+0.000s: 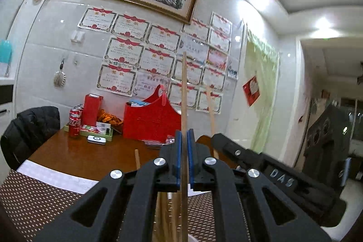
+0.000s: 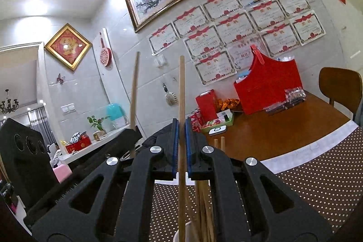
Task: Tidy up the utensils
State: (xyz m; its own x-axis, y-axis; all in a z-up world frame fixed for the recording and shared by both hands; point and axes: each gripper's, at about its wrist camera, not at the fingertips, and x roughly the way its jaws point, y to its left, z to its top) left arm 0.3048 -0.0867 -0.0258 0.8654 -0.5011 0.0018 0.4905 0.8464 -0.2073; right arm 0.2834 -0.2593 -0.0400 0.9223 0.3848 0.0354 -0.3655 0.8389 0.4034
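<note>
My left gripper (image 1: 184, 135) is shut on a wooden chopstick (image 1: 184, 92) that stands upright between its blue pads. My right gripper (image 2: 180, 123) is shut on another wooden chopstick (image 2: 181, 87), also upright. Each view shows the other gripper's chopstick beside it: to the right in the left wrist view (image 1: 211, 110), to the left in the right wrist view (image 2: 134, 87). Below both grippers, several more chopsticks (image 2: 204, 203) stand in a white cup (image 2: 186, 233), whose rim shows at the bottom edge. The right gripper's black body (image 1: 272, 171) lies close on my left gripper's right.
A brown dotted placemat (image 2: 317, 185) lies on a wooden table (image 2: 272, 135). At the table's far side are a red basket (image 2: 267, 87), cola cans (image 1: 74, 121), a red box (image 1: 91, 110) and a white device (image 1: 97, 140). A chair with a black jacket (image 1: 29, 128) stands at the left.
</note>
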